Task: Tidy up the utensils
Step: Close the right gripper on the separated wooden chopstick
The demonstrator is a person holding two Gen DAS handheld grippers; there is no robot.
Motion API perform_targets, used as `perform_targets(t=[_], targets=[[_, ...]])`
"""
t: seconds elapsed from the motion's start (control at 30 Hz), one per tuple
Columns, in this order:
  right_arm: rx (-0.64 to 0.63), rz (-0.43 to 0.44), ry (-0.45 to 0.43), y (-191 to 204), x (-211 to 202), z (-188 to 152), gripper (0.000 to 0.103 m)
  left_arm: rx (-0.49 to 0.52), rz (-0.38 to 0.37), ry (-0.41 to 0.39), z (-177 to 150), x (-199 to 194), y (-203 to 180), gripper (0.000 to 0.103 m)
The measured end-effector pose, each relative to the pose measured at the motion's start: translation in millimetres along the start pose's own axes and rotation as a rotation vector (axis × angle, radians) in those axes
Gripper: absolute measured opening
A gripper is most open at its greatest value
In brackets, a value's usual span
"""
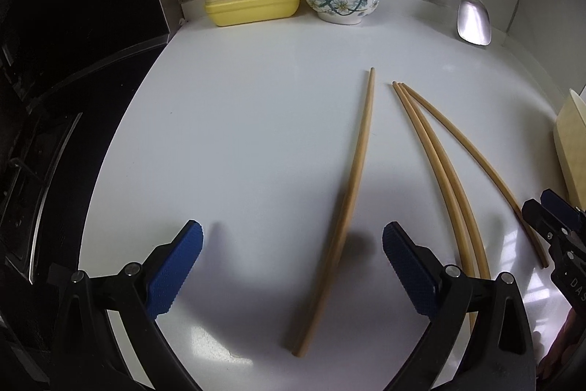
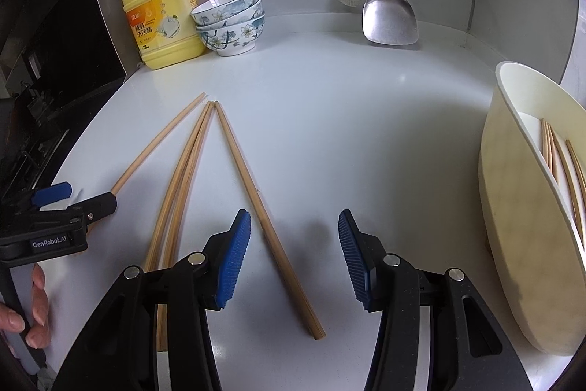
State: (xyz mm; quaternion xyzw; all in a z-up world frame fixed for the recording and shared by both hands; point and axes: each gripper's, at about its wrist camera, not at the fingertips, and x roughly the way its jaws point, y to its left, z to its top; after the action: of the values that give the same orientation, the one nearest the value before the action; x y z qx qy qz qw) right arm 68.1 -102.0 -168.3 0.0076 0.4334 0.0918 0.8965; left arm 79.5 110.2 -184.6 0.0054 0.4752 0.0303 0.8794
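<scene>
Several wooden chopsticks lie on the white counter. One chopstick lies between the wide-apart blue pads of my left gripper, which is open above it. A touching pair of chopsticks lies to its right. My right gripper is open, and the outermost chopstick rests on the counter between its pads, close to the left pad, untouched. The right wrist view also shows the pair and the left gripper over the far-left chopstick. The right gripper shows at the left wrist view's right edge.
A cream holder with several chopsticks inside stands at the right. A yellow detergent bottle and stacked floral bowls stand at the back. A metal spatula hangs on the wall. A dark stove borders the left. A person's hand holds the left gripper.
</scene>
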Motion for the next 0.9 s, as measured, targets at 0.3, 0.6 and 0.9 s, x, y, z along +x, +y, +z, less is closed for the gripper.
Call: perform_targets(t=[0.3,0.6,0.9], targets=[[-0.071,0.002,0.03,5,12,2,0.048,0.0,-0.02,0.004,3,9,6,0.098],[-0.163,0.001,0.034,24,16,1,0.032,0.01,-0.045,-0.005,8,14,7,0.094],[-0.198,-0.007,0.035,37,17,2,0.009,0.069,-0.083,-0.024,8,5,-7,0.053]])
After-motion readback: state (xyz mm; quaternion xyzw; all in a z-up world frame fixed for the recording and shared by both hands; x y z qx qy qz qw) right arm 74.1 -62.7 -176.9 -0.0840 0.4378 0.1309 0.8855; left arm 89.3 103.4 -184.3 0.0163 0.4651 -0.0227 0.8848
